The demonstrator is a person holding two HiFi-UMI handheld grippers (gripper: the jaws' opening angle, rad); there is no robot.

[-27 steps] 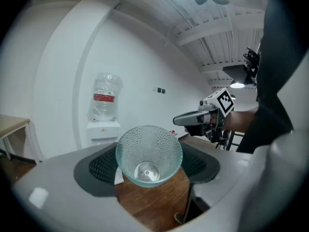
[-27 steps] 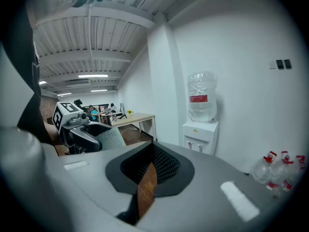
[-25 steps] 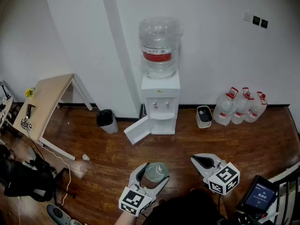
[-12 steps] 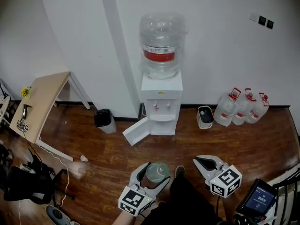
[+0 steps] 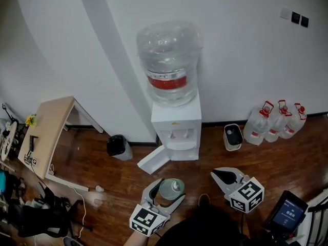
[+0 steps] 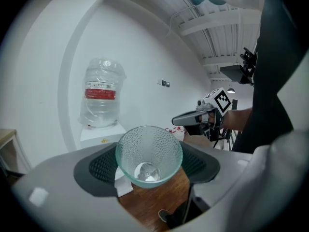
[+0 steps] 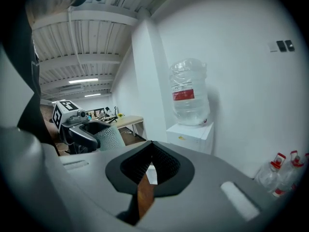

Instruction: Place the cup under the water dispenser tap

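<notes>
Head view: from high up, steeply down, facing the wall (image 5: 246,60); water dispenser (image 5: 176,129) at middle distance.
Left gripper view: low, along its jaws; dispenser left, far.
Right gripper view: low, along its jaws; dispenser right.
Shared: dispenser, all three.

My left tool (image 5: 169,189) grips the clear, dimpled glass cup (image 5: 171,187), upright and empty. The white water dispenser (image 5: 176,124) stands against the wall (image 5: 246,60), well apart from it.
</notes>
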